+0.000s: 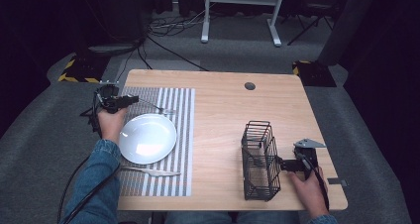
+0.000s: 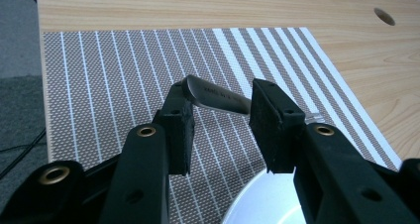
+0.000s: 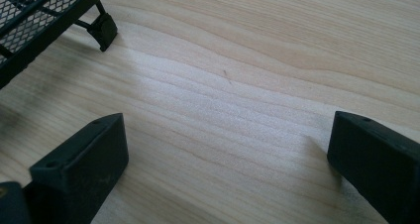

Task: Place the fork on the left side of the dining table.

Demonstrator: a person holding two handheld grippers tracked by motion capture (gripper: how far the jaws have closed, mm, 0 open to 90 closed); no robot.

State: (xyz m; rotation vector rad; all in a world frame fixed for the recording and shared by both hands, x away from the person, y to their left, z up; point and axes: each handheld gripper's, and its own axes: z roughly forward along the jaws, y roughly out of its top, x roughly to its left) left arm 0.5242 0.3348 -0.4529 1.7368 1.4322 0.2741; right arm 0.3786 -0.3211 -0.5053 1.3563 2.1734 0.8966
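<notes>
A metal fork lies on the striped placemat just beyond the white plate. My left gripper is at the fork's handle end, pointing right. In the left gripper view the handle runs slantwise between the pads, and the left gripper is open, with a clear gap on both sides of the metal. A knife rests on the mat in front of the plate. My right gripper sits beside a black wire basket, and in its own view the right gripper is wide open over bare wood.
The wooden table has a round cable hole near its far edge. One rubber foot of the basket stands at the top left of the right gripper view. Dark floor, cables and a desk frame lie beyond the table.
</notes>
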